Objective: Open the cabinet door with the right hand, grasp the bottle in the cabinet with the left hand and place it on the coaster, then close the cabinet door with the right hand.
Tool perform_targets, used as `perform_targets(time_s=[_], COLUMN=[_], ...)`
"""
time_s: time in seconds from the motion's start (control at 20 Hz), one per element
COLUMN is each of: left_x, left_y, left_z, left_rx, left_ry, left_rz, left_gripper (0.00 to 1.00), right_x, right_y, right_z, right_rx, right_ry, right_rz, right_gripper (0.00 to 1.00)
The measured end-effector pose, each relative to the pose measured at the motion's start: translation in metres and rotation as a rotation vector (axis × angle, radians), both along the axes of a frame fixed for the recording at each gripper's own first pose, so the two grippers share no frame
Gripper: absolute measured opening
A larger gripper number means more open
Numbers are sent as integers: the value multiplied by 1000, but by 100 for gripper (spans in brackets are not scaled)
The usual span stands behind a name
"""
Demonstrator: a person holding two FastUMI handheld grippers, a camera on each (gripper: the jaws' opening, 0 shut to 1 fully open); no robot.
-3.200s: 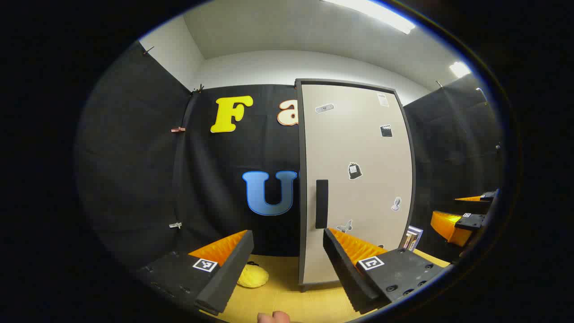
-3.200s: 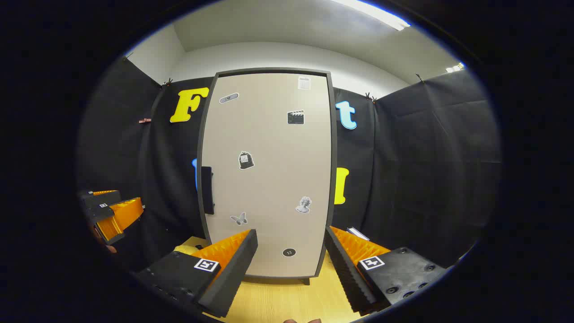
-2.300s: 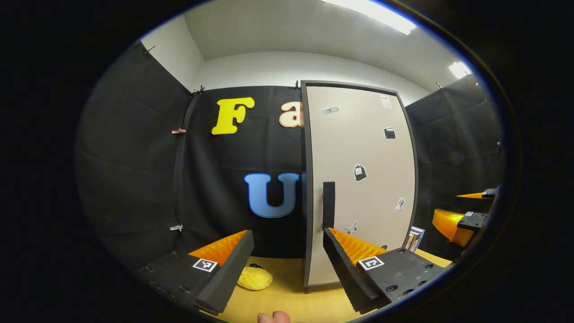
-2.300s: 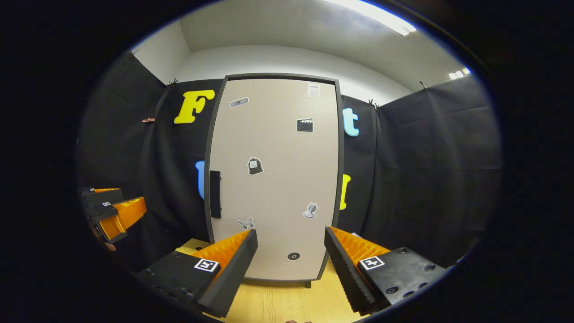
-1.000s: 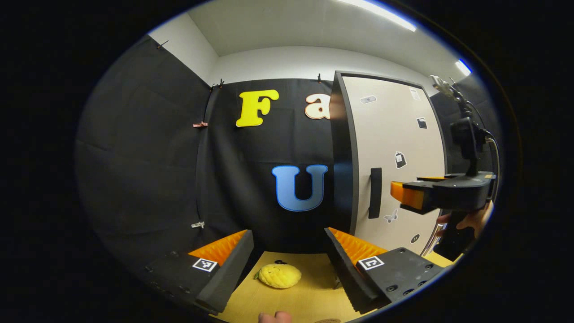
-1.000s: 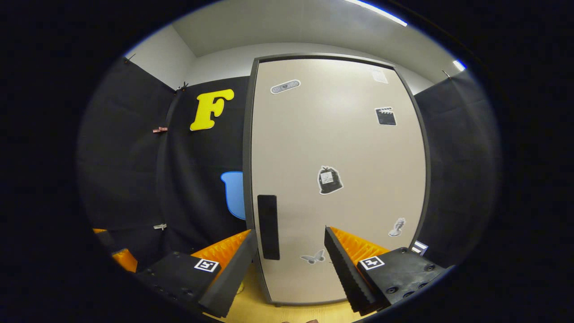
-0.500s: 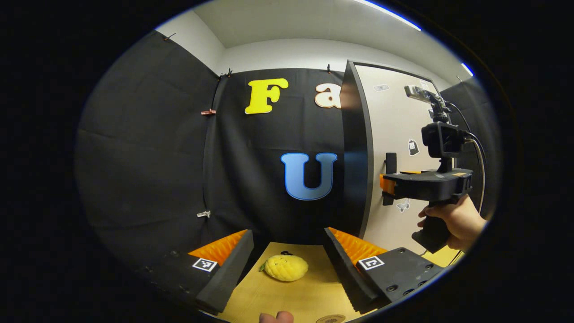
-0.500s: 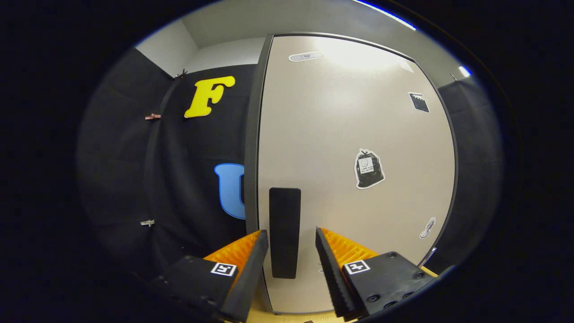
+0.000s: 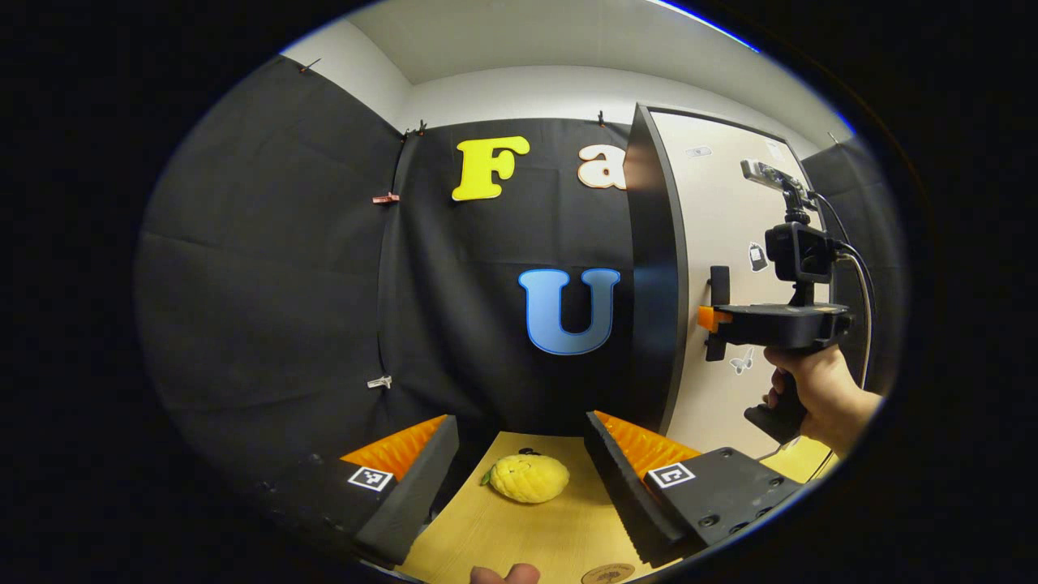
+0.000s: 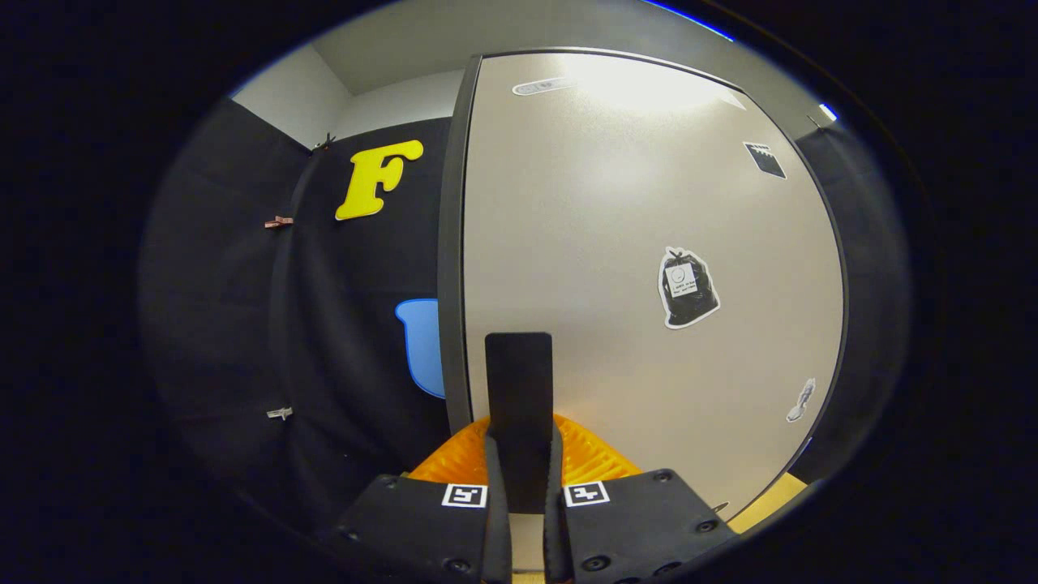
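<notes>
Left gripper view: the left gripper [image 9: 519,470] is seen low over the wooden table [image 9: 535,535] with its fingers spread wide and nothing held between them. A yellow plush fruit [image 9: 528,478] lies on the table between the two fingers, farther off and untouched. A round coaster [image 9: 608,574] is partly seen at the near edge of the table, to the right. The cabinet [image 9: 653,268] stands at the far right, its dark side panel turned toward the camera. The cabinet door [image 9: 730,243] is observed shut, with stickers on its pale face. The right gripper [image 9: 707,318] is seen at the door handle [image 9: 718,284], gripped from below by a hand [image 9: 815,397]. The bottle cannot be seen behind the shut door.

Right gripper view: the right gripper [image 10: 523,478] is found pressed together on the dark upright door handle [image 10: 519,405], both fingers bearing on its lower part. The handle is mounted near the left edge of the cabinet door [image 10: 632,243]. A bag-shaped sticker [image 10: 688,288] is noted to the right of the handle.
</notes>
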State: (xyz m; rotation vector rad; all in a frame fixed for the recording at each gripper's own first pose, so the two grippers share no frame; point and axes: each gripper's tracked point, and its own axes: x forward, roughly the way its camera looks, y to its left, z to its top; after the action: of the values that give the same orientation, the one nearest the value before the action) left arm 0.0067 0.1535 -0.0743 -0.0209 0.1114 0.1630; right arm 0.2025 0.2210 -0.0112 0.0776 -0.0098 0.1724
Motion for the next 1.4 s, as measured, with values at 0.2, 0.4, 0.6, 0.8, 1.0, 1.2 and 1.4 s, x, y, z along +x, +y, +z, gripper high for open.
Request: perform_targets(time_s=[0.2,0.4,0.6,0.8,1.0,1.2,1.4], left_x=[-10,-14,-26,-34,-43,-43,-35], left_y=[-10,-24,-42,-56,-71,-90,-110], left_z=[14,26,33,41,45,51,56], left_rx=[-4,6,1,13,15,20,20], left_ry=[-32,-58,-66,-72,-77,-81,-88], left_rz=[-8,-26,-42,-56,-64,-86,-116], left_gripper=[98,98,98,98,98,98,98], right_x=[-16,-51,-86,-104,-114,-129,-139], right_y=[0,-6,-17,-26,-37,-54,-72], right_z=[1,1,3,8,9,10,11], right_rx=[11,4,12,7,5,16,16], right_ry=[48,51,77,83,91,98,97], right_rz=[55,98,154,185,203,181,151], right_gripper=[19,20,19,20,20,19,19])
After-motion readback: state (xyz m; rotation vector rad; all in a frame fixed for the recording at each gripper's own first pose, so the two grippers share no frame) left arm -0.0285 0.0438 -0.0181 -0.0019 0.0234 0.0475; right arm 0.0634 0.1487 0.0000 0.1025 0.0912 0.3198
